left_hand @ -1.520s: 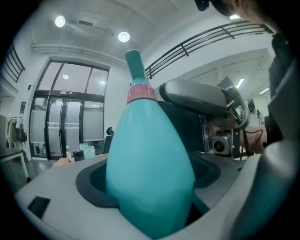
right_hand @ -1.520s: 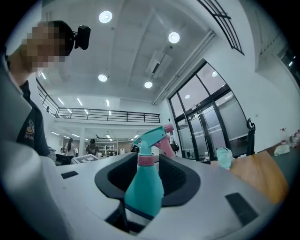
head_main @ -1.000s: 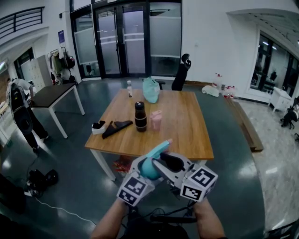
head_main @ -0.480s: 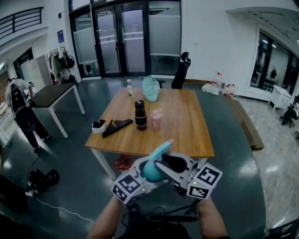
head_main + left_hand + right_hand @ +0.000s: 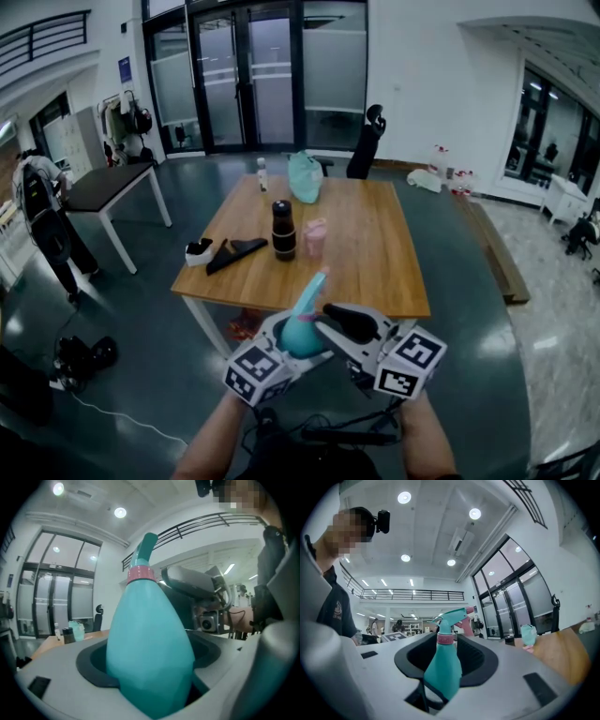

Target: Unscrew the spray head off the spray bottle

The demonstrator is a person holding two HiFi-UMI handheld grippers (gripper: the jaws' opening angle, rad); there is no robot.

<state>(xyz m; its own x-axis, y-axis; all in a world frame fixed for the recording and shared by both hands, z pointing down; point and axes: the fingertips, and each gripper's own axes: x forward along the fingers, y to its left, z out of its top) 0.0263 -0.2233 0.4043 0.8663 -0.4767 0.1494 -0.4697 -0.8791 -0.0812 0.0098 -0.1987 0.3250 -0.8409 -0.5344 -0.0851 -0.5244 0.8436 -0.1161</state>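
Observation:
I hold a teal spray bottle (image 5: 302,336) in the air in front of the wooden table (image 5: 375,258). My left gripper (image 5: 286,345) is shut on its fat body (image 5: 147,648). A pink collar (image 5: 140,573) sits below the teal spray head (image 5: 310,291), which points up and away. My right gripper (image 5: 339,328) comes in from the right. In the right gripper view the bottle (image 5: 443,667) stands between its jaws with room at each side, the spray head (image 5: 452,617) above them. These jaws are opening.
On the table stand a black flask (image 5: 282,230), a pink cup (image 5: 314,239), a teal bag (image 5: 303,178) and a small bottle (image 5: 262,175), with black pieces (image 5: 234,253) at its left edge. A dark side table (image 5: 103,187) and a person (image 5: 42,234) are at the left.
The spray head has swung from leaning right to pointing more upright. The left gripper's cube has shifted a little left and down; the right gripper stays beside the bottle.

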